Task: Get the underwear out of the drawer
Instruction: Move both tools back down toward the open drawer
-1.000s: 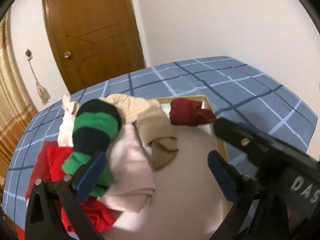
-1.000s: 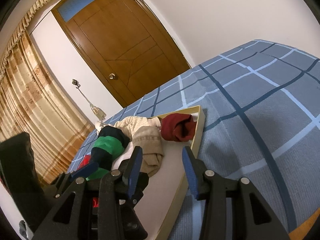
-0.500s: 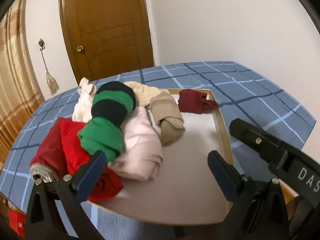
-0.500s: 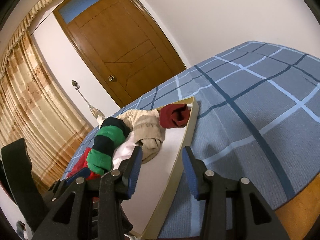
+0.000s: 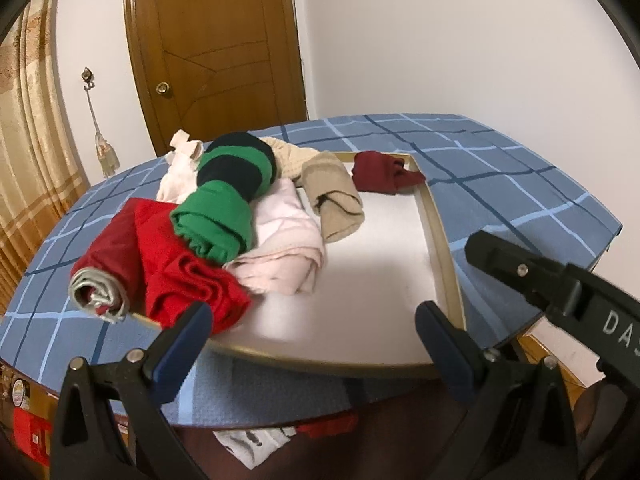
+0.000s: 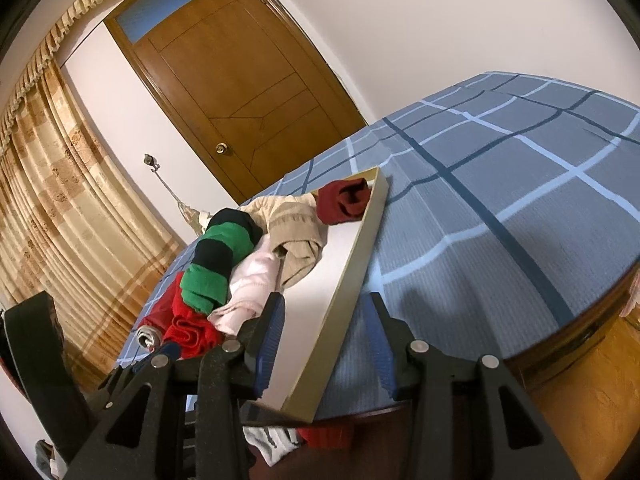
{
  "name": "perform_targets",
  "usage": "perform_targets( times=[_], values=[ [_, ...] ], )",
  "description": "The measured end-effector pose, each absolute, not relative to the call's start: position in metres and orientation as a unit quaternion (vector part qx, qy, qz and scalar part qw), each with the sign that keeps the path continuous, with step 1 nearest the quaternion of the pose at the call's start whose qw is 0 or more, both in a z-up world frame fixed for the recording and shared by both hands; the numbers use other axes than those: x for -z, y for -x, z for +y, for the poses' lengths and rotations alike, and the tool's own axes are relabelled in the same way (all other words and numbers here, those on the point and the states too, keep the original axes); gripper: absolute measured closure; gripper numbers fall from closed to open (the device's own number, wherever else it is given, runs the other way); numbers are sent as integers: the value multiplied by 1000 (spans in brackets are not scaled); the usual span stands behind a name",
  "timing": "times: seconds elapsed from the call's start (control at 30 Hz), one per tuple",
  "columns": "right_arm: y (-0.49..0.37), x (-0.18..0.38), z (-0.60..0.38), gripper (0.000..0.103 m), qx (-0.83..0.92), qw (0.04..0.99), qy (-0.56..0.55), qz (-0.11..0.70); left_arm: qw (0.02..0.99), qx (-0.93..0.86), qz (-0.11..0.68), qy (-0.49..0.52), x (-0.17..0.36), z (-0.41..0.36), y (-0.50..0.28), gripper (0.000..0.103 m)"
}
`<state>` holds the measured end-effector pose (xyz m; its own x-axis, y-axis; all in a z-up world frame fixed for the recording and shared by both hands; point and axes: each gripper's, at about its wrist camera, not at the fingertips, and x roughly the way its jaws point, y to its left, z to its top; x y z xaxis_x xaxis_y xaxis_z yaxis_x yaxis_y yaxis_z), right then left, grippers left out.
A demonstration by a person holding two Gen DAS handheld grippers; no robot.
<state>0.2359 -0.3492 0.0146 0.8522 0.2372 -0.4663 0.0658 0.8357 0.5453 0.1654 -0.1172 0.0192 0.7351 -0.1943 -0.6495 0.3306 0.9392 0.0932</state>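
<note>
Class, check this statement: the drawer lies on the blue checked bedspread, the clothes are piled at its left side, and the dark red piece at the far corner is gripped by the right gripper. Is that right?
Not quite. The right gripper holds nothing: its jaws stand open and empty near the drawer rim, far from the dark red piece, as the right wrist view shows. The rest stands.

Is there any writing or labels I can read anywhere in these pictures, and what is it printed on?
"DAS": white letters on the black right gripper, cut off at the picture's edge.
Round sticker at the lower left: too blurred to read.
Red packet below it: print too small to read.
</note>
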Motion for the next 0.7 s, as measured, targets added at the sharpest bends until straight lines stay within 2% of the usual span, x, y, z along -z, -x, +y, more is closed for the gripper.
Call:
perform_targets(
  times=[0.7],
  values=[
    [-194, -5, -326, 58, -75, 915, -270, 291, 925, 141, 344, -84, -6, -84, -118, 0]
  ],
)
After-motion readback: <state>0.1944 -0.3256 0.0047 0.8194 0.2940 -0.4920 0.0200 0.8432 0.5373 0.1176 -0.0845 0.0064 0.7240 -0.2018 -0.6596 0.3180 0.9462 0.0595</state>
